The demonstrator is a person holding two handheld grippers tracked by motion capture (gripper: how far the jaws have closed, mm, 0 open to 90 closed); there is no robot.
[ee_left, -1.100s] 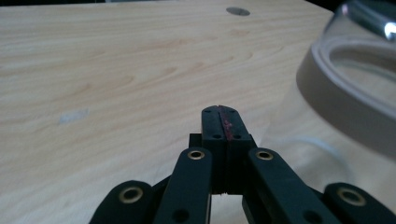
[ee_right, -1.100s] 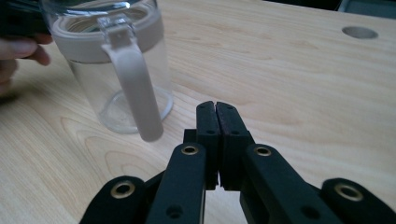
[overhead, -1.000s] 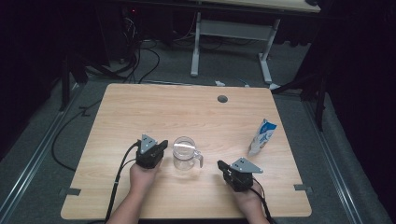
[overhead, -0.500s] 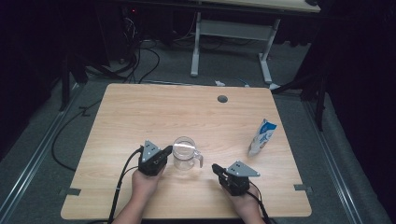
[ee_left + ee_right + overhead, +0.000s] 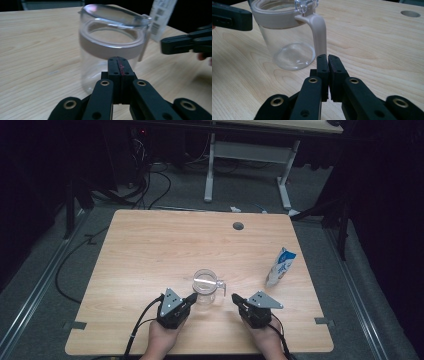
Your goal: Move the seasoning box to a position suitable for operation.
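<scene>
A clear glass mug [image 5: 205, 285] with a beige band, a clear lid and a beige handle [image 5: 319, 28] stands near the table's front middle. My left gripper [image 5: 192, 298] lies low at the mug's near left, its jaws shut and empty. In the left gripper view its tips [image 5: 119, 60] point at the glass wall [image 5: 110, 47] from very close; I cannot tell whether they touch. My right gripper [image 5: 235, 298] sits to the mug's near right, shut with only a hairline slit. Its tips [image 5: 327, 57] are just short of the handle's lower end.
A blue and white milk carton [image 5: 280, 266] stands upright to the right of the mug. A round cable hole [image 5: 238, 226] is in the far part of the wooden table [image 5: 150, 245]. Cables trail from both grippers over the near edge. Desk legs and wires stand beyond the table.
My left gripper has slid towards the near edge and a little right, ending at the mug's near-left side. The right gripper and the mug have hardly moved.
</scene>
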